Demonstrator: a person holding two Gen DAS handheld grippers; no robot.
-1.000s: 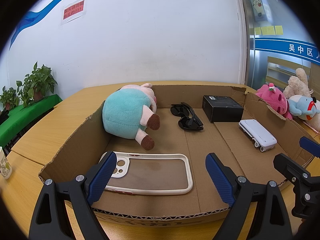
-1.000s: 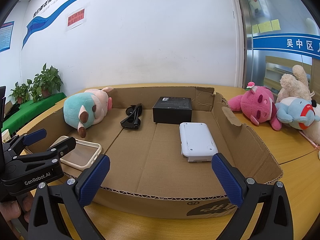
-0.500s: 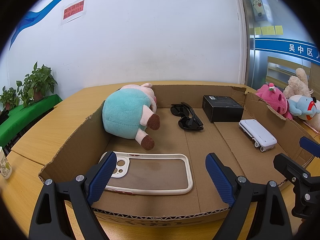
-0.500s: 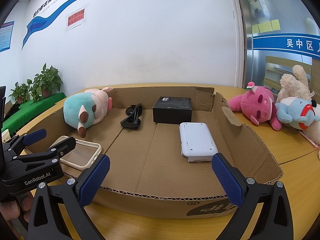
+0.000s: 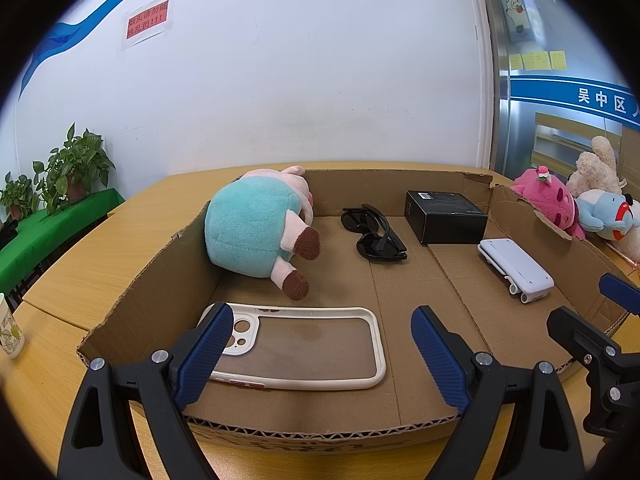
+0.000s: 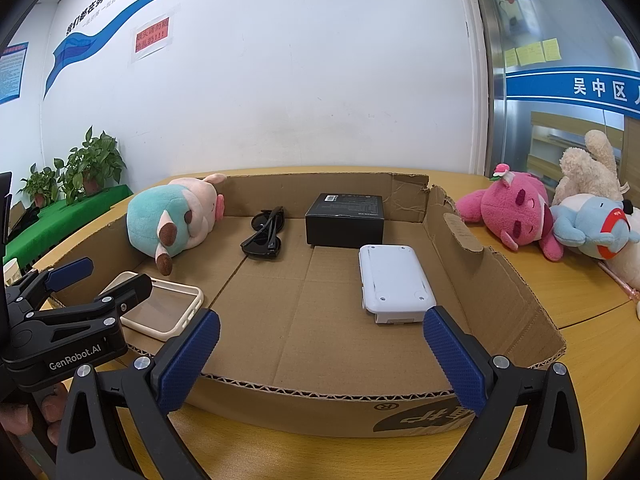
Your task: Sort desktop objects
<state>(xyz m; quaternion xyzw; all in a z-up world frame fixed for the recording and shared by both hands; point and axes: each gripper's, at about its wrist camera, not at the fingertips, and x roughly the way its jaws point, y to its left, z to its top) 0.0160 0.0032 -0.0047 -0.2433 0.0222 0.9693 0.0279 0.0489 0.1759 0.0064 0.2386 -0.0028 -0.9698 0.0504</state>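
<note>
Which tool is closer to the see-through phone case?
Left. The left tool hangs open right over the phone case at the box's near edge. The right tool sits off to its side, nearer the white device.

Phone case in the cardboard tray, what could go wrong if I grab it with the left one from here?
The phone case lies flat on the tray floor, so the open left hand-held gripper may scrape cardboard or slide over its thin rim. It also sits near the front wall of the cardboard tray, which could block a low approach. The plush pig lies just behind; a push could shove the case into it.
</note>
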